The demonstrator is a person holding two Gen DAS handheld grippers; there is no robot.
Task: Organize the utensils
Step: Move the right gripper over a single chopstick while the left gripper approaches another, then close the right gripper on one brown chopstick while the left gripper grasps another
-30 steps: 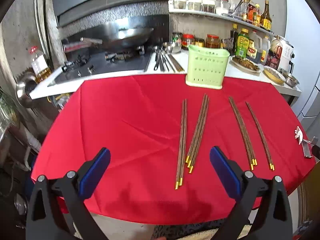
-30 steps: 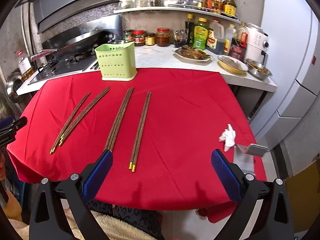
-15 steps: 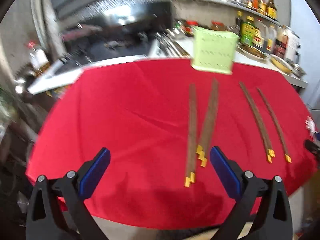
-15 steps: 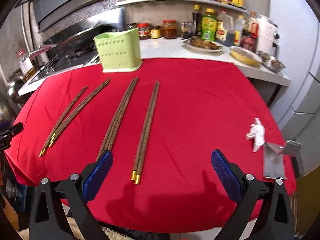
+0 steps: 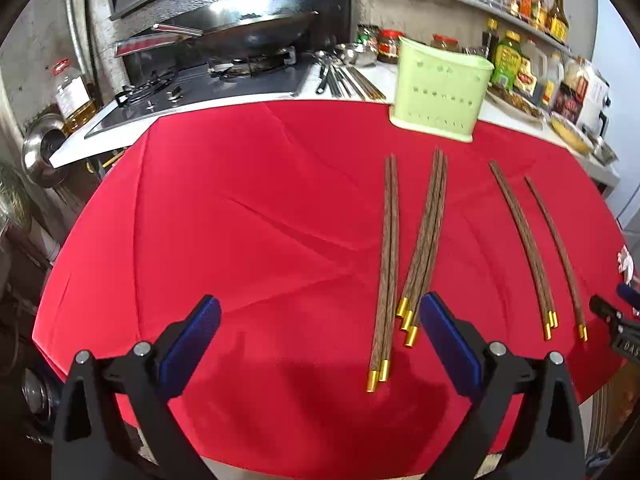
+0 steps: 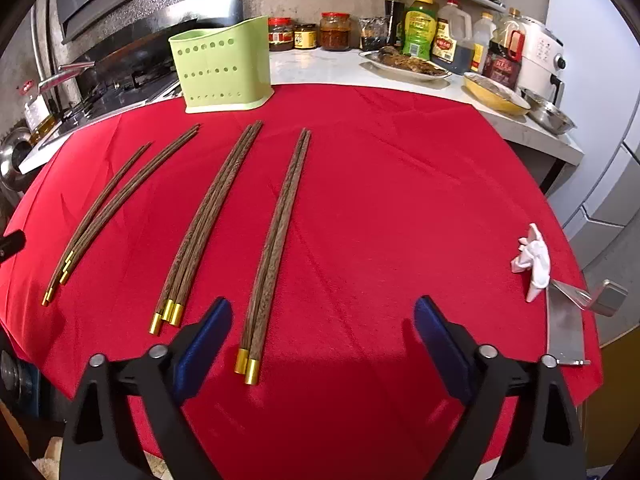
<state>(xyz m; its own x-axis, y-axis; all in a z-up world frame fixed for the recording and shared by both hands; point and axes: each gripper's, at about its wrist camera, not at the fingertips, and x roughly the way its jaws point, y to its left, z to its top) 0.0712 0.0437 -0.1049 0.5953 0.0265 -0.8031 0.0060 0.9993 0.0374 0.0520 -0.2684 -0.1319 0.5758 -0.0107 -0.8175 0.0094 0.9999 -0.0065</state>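
Several dark wooden chopsticks with gold ends lie in bundles on the red tablecloth (image 5: 240,240). In the left wrist view, a pair (image 5: 387,264) and a thicker bundle (image 5: 426,240) lie just ahead of my open left gripper (image 5: 318,344); two more bundles (image 5: 524,244) lie further right. In the right wrist view, my open right gripper (image 6: 322,340) hovers over the near end of the rightmost pair (image 6: 276,248), with a bundle (image 6: 208,224) to its left. A green perforated utensil holder (image 5: 440,88) stands upright at the table's far edge, also in the right wrist view (image 6: 222,66).
A stove with a wok (image 5: 248,32) and a counter with jars, bottles and dishes (image 6: 404,62) lie behind the table. A white crumpled object (image 6: 532,260) and a metal bracket (image 6: 568,320) sit at the table's right edge.
Both grippers have moved forward and lower over the table, so the chopsticks' gold ends now lie closer to the fingers. Both stay open.
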